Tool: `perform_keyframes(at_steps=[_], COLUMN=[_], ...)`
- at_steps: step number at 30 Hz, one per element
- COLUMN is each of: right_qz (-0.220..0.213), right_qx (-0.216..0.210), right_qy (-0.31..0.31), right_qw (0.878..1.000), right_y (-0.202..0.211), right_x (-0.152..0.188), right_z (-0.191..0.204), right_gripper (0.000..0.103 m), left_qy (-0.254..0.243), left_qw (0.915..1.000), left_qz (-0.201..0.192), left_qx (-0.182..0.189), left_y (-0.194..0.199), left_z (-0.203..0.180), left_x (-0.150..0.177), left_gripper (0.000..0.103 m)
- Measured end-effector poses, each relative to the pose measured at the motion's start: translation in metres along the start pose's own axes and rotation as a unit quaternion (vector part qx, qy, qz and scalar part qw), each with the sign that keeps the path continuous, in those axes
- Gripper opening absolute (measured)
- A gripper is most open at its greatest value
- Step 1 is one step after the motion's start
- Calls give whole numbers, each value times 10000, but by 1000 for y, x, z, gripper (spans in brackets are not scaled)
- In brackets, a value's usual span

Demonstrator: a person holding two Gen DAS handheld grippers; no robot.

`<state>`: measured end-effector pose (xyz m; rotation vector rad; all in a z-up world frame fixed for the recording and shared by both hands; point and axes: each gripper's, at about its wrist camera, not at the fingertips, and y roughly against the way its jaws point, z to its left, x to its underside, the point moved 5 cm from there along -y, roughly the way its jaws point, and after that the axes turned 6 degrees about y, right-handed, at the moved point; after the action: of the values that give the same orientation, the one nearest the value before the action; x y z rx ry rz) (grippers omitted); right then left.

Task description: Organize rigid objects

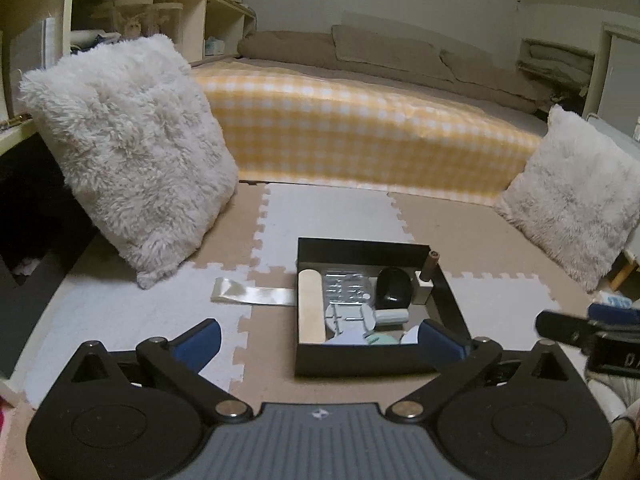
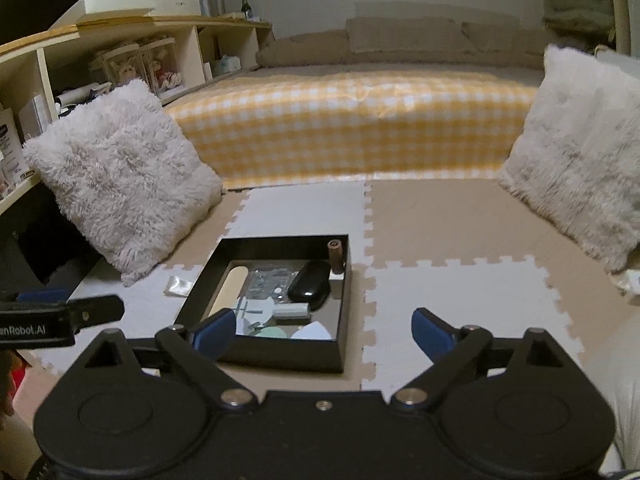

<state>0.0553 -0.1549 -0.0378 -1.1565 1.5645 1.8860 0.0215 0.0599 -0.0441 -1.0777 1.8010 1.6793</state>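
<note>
A black open box (image 1: 362,247) (image 2: 280,242) sits on the foam floor mat. Inside lie a pale wooden stick (image 1: 312,304) (image 2: 228,290), a black oval case (image 1: 394,288) (image 2: 310,285), a brown cylinder on a white block (image 1: 431,266) (image 2: 336,255), clear blister packs (image 1: 344,286) (image 2: 266,280) and small white and green pieces. My left gripper (image 1: 320,342) hangs open just before the box, nothing between its blue fingers. My right gripper (image 2: 324,330) is open too, held over the box's near right corner, empty.
A clear plastic wrapper (image 1: 252,295) (image 2: 180,286) lies on the mat left of the box. Two fluffy white pillows (image 1: 132,148) (image 2: 576,152) lean at either side. A yellow checked bed (image 1: 360,128) runs behind. Shelves (image 2: 120,64) stand at the left.
</note>
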Motion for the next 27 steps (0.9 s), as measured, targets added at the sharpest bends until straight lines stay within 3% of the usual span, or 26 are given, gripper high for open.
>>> perform_keyframes(at_steps=[15, 27], right_qz=[-521, -664], right_qx=[387, 512], right_qy=[286, 384], right_qw=[9975, 9957], right_y=[31, 37], right_x=[8, 10], right_z=[-3, -3], right_gripper=[103, 103], left_qy=[-157, -287], left_qw=[9979, 9973], left_qz=[-623, -661], left_qx=[-107, -166], left_y=[32, 32], left_z=[-5, -9], left_x=[10, 12], left_gripper=[103, 103])
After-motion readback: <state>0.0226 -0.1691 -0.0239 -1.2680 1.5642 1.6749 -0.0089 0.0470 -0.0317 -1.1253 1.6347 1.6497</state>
